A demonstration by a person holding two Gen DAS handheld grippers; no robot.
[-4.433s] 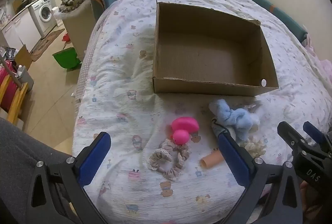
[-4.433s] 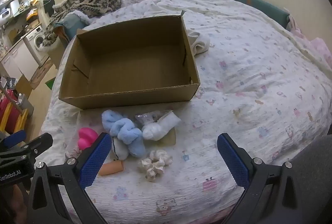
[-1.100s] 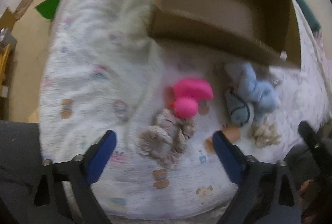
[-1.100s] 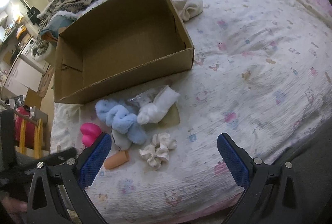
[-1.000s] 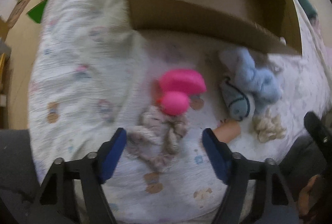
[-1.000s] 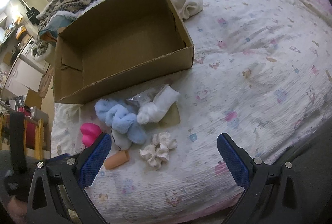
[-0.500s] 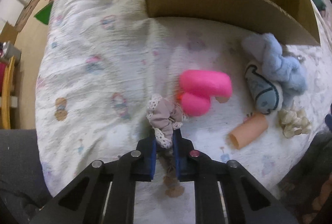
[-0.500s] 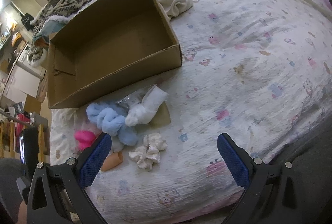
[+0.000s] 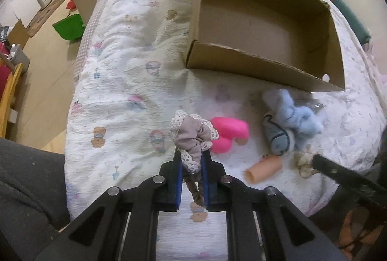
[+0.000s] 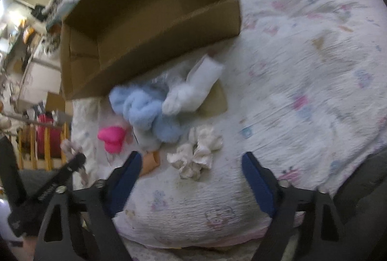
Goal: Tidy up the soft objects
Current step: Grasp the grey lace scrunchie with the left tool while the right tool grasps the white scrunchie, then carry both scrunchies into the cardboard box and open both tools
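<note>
Left gripper [image 9: 191,170]: fingers pinching the grey lace scrunchie [image 9: 192,134], raised off the bed near its front edge, likely bound for the empty cardboard box [image 9: 263,67]. Right gripper [image 10: 191,164]: fingers spread, straddling the white scrunchie [image 10: 196,155], probably next.

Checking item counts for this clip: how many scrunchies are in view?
2. A grey lace-trimmed scrunchie is clamped in the left gripper; a cream scrunchie lies on the bed ahead of the open right gripper. None seen hidden.

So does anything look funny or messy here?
Mostly the soft things are heaped beside the empty cardboard box, not in it. A white sock lies on the blue fluffy sock. Nothing looks torn or spilled.
</note>
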